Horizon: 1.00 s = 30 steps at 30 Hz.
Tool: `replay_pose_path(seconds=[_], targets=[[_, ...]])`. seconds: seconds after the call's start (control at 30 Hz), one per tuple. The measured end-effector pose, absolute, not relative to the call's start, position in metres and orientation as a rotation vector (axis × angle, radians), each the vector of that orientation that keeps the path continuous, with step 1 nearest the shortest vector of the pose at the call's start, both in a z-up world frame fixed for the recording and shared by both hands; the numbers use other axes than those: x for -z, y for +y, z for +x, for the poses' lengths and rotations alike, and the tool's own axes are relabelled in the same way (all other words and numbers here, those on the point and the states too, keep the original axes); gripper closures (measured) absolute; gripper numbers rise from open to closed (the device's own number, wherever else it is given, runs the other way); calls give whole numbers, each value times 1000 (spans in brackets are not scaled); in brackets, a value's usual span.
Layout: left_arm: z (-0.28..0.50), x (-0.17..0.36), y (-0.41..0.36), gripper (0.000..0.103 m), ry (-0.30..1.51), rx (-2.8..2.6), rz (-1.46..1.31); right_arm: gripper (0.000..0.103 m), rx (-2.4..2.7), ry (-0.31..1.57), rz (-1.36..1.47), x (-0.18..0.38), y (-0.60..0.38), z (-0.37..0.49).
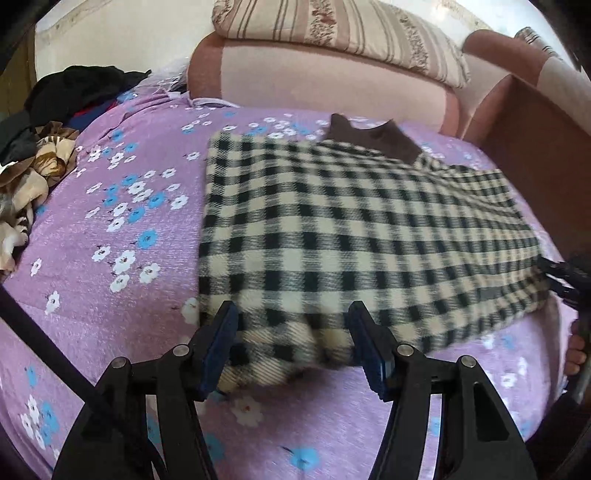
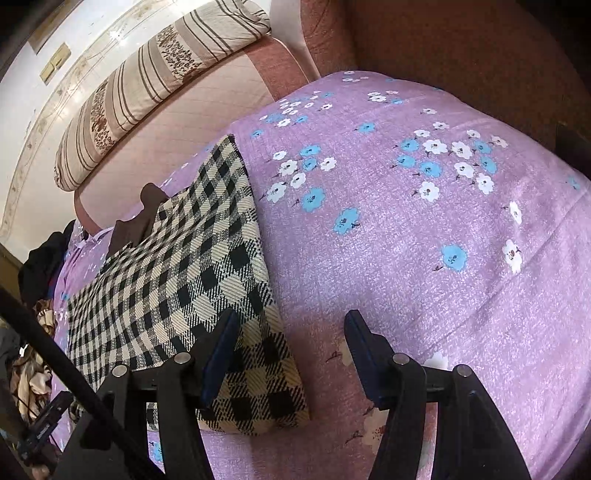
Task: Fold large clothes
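A black-and-cream checked garment with a brown collar lies folded on the purple flowered bedsheet. My left gripper is open, its jaws straddling the garment's near hem, which bunches between them. My right gripper is open over the garment's right front corner; the left finger rests above the cloth, the right finger over bare sheet. The right gripper's tips also show in the left wrist view at the garment's right edge.
A pile of dark and patterned clothes lies at the bed's left. A pink headboard with a striped pillow stands behind. A brown wooden panel borders the right side. Open sheet lies right of the garment.
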<state>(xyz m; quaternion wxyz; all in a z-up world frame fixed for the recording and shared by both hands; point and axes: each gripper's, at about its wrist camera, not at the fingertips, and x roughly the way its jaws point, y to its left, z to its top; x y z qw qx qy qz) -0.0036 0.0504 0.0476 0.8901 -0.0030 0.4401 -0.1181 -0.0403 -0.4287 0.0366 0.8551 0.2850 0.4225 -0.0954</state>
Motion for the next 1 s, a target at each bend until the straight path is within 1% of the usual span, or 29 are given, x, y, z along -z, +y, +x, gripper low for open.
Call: replay_pose_path(seconds=[0.2,0.3,0.53,0.63,0.67,0.83,0.87,0.9,0.93,0.97,1.0], targets=[[-23,-67,-7,42,899,416,43,36,73,911,638,-28,-441,-9],[-32,-66,-47,42,922,516,62,34,-96,931,729,-20,-449,19],[-61,-49,-171,43,892,720,323,35,-382,965,899,0,-465,58],[-62,-36,-212,45,880,751,400,36,-454,976,926,4,-470,65],[-62,-33,-223,47,879,759,421,36,-476,976,932,5,-471,66],[-65,-16,-271,47,818,757,548,36,-512,979,940,6,-472,78],[-64,-15,-275,49,812,751,543,37,-510,983,934,6,-471,80],[-61,-16,-278,53,822,750,524,39,-501,991,922,5,-469,82],[-57,-17,-278,67,838,750,495,41,-491,996,910,4,-468,84],[-54,-19,-277,87,845,735,468,49,-477,1004,895,4,-466,87],[-51,-20,-275,96,850,722,451,63,-454,1015,877,3,-464,88]])
